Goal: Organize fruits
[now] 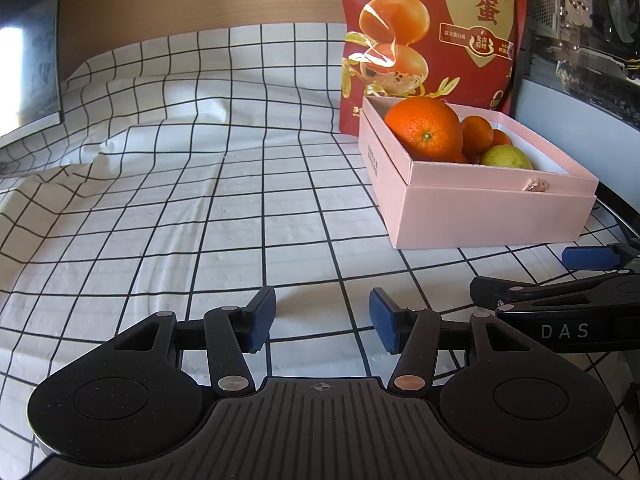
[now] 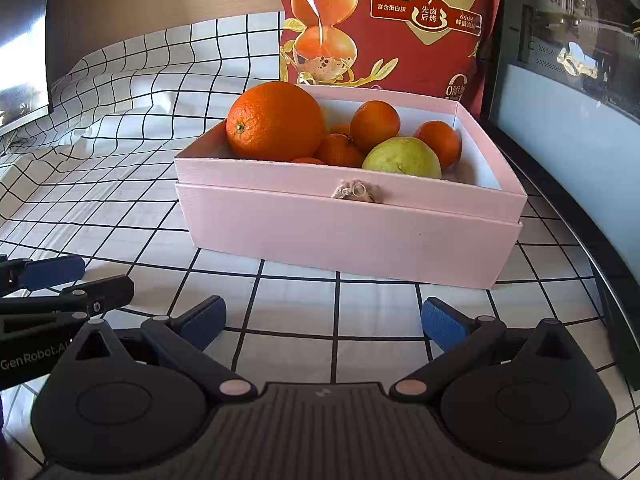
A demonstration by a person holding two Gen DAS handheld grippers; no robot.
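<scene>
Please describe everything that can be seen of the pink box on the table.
The pink box is rectangular, looks like matte cardboard, and stands open and upright on the checked tablecloth. Its upper part sits slightly inside a wider lower part, leaving a step around it. A small knot-like ornament with a ring is on the front wall. The inside looks white. It holds a large orange, several smaller oranges and a green-yellow fruit. A red snack bag stands directly behind it. Neither gripper touches it.

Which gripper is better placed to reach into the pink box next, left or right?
Probably the right gripper: it is open and faces the pink box head on. The left gripper, also open, points at bare checked cloth with the box off to its right.
</scene>
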